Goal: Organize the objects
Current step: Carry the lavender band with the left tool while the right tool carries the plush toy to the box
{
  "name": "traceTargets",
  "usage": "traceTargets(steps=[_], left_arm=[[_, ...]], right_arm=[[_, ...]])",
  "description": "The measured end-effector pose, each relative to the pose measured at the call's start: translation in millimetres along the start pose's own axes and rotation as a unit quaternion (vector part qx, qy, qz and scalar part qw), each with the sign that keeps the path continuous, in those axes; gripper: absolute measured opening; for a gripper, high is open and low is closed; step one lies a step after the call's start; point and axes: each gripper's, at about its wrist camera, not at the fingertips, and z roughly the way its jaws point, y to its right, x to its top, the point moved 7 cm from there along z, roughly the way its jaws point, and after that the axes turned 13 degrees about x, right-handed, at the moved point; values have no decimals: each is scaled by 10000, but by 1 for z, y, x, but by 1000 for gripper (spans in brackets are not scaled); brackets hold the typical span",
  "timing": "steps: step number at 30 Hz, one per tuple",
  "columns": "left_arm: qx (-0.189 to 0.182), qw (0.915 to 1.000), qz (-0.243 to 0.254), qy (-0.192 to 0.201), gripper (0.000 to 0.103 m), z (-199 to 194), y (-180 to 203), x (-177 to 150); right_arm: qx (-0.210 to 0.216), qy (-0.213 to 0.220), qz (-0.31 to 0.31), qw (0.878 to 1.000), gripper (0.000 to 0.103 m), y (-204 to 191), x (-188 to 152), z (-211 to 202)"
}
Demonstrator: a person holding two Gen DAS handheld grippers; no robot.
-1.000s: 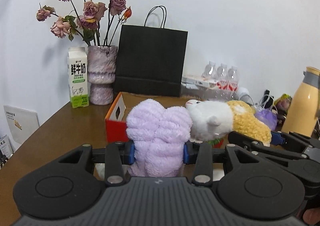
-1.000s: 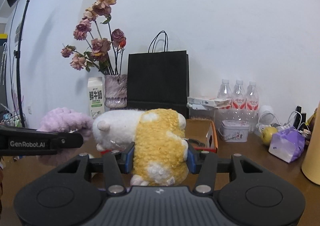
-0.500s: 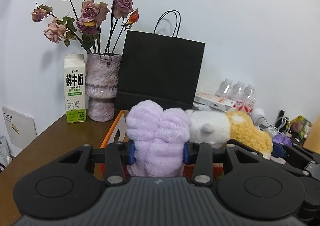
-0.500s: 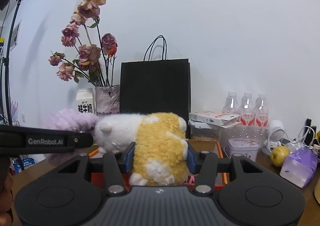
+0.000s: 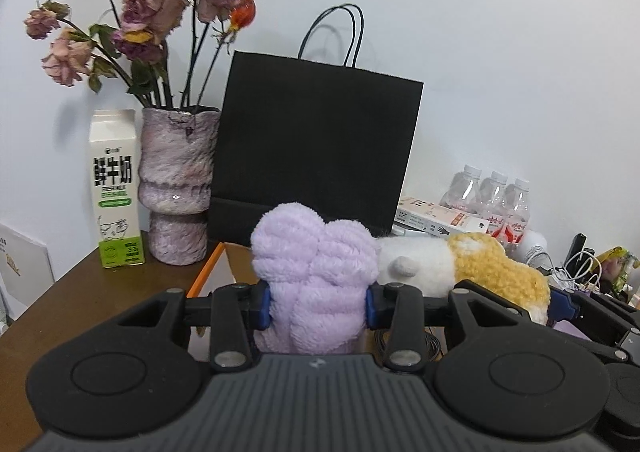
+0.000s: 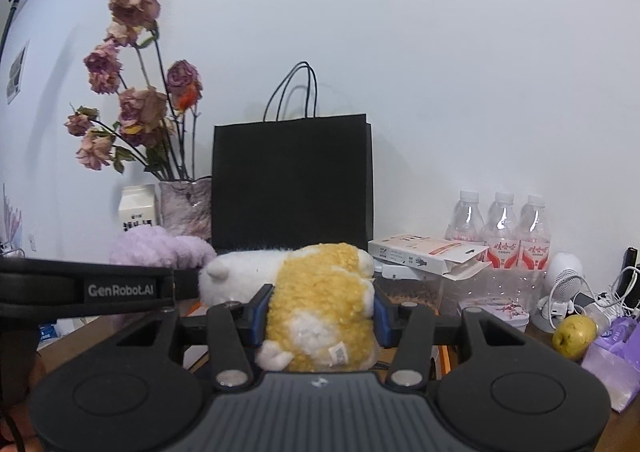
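Note:
A fluffy purple plush (image 5: 316, 276) sits between the blue pads of my left gripper (image 5: 316, 302), which is shut on it. My right gripper (image 6: 320, 316) is shut on the yellow rear half of a white-and-yellow plush animal (image 6: 320, 292), whose white head points left. The two toys hang side by side and touch, the purple one on the left. Below them shows the orange rim of an open box (image 5: 208, 272), mostly hidden by the toys and grippers. A black paper bag (image 5: 316, 147) stands upright just behind.
A purple vase (image 5: 176, 187) of dried roses and a milk carton (image 5: 116, 187) stand at the back left on the brown table. To the right are water bottles (image 6: 500, 228), a flat carton (image 6: 424, 252), a small white fan (image 6: 564, 280), a yellow-green fruit (image 6: 574, 334) and cables.
Both grippers have moved forward toward the black bag and the wall, each keeping its plush. The bag and vase look larger, and the orange box has sunk beneath the toys.

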Motion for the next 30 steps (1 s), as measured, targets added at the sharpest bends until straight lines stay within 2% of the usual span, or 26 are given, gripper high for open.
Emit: traceTargets(steps=[18,19,21,22,23,25,27,30], left_arm=[[112,9977,510,-441,41,81,21,-16],[118,9975,531,-458,44,83,21,-16],[195,9969,571,-506,60,87,21,-19],[229,9966,593,-517,79,89,21,-19],[303,9964,597,-511,91,91,20,-20],[571,9955,567,-495,103,94,14,-21],[645,9949,494,-595,103,99,9,-23],[597,9944,400,-781,103,104,5,-26]], right_arm=[[-158,-569,110,9982,47,44,-24,63],[-171,-618,114,9979,47,45,-26,66],[-188,-740,145,9970,50,49,-30,70],[-198,-791,199,9965,51,51,-32,72],[-225,-838,270,9959,55,54,-35,73],[-342,-917,399,9944,68,61,-37,74],[-504,-914,520,9932,95,68,-37,72],[-584,-877,722,9918,100,77,-37,70]])
